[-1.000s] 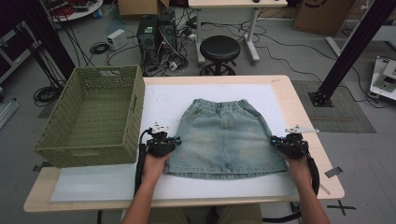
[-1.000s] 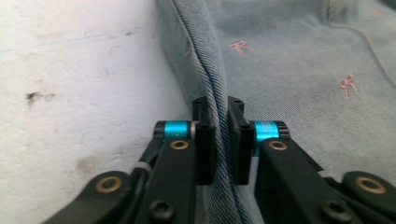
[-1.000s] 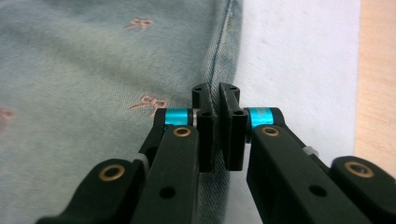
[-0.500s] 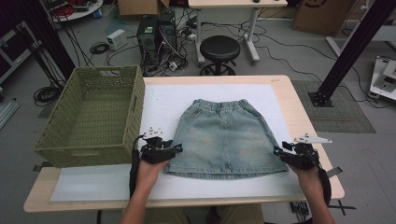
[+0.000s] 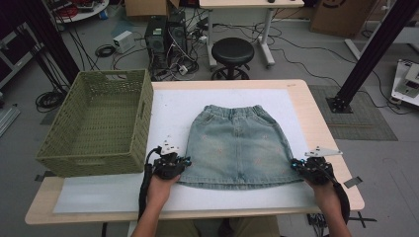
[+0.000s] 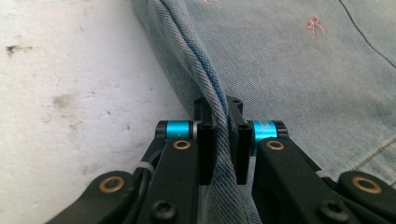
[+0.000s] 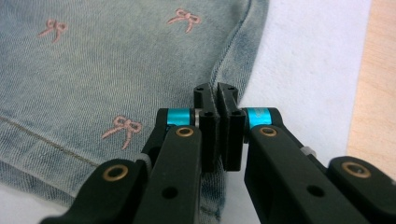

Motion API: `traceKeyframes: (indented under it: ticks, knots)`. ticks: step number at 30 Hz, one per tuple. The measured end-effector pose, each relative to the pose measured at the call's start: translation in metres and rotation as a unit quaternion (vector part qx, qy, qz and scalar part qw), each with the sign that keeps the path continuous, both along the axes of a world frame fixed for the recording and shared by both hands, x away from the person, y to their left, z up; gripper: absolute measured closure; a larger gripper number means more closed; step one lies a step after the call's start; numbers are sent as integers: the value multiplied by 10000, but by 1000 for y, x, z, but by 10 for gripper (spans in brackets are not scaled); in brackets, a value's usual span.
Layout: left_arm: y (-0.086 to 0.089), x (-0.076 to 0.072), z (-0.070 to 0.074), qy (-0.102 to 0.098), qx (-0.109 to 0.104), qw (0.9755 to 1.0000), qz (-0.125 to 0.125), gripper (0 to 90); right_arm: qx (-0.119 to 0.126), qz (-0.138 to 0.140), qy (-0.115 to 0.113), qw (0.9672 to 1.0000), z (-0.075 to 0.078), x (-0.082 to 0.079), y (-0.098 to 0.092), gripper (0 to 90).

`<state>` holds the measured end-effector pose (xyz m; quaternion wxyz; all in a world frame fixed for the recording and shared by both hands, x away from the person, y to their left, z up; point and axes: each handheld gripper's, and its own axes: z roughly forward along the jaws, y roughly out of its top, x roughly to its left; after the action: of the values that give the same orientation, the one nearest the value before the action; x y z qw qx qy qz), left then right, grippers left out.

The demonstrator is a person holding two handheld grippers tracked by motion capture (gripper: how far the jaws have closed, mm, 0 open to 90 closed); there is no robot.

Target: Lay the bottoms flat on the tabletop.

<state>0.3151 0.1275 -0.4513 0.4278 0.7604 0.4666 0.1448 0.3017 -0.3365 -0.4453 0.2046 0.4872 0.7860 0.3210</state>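
A light-blue denim skirt [image 5: 237, 143] with small pink bows lies flat on the white mat, waistband away from me. My left gripper [image 5: 184, 163] is at the skirt's near left corner. Its jaws have just been closing and are now shut on the raised side seam [image 6: 205, 79]; the gripper [image 6: 218, 107] pinches that fold. My right gripper [image 5: 295, 165] is at the near right corner. Its jaws have also just been closing, and the gripper [image 7: 215, 95] is shut on the skirt's right edge [image 7: 233, 56] just above the hem.
A green woven basket [image 5: 99, 123] stands on the table's left side, close to the left gripper. The white mat [image 5: 173, 108] covers most of the wooden table [image 5: 316, 108]. Beyond the far edge are a black stool [image 5: 232, 52] and computer gear on the floor.
Both hands have drawn back toward me along the skirt's sides to its near corners. The skirt itself lies as before.
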Motion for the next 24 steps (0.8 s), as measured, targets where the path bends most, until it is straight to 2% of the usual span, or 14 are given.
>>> traceKeyframes:
  ticks: [2, 5, 7, 9, 12, 14, 15, 19, 22, 24]
  knots:
    - [2, -1, 0, -36, -24, 10000, 17, 848, 36, -4, -3, 10000, -1, 0, -1, 887]
    - [3, -1, 0, -58, -97, 9999, 28, 849, -107, -34, -90, 9999, 1, -1, 1, 887]
    - [4, -2, 1, -83, -105, 9999, 25, 849, -54, -43, -100, 9999, 2, -1, -1, 886]
    - [4, -4, 2, -105, -243, 9996, -38, 832, 36, -76, -159, 9998, 3, -2, -2, 875]
    - [7, -4, 5, -180, -446, 9988, -99, 613, 228, -159, -343, 9990, 6, -6, 1, 717]
    - [10, -5, 8, -324, -564, 9979, -76, 558, 420, -129, -494, 9978, 9, -6, 4, 633]
    - [11, -6, 9, -379, -597, 9975, -67, 538, 501, -131, -560, 9971, 11, -7, 6, 621]
    - [16, -7, 15, -604, -794, 9950, -94, 507, 782, 112, -683, 9945, 14, -7, 23, 567]
    - [18, -7, 18, -706, -833, 9939, -143, 499, 810, 386, -698, 9935, 15, -7, 42, 546]
    - [19, -7, 18, -734, -843, 9936, -149, 489, 831, 652, -653, 9923, 15, -6, 61, 538]
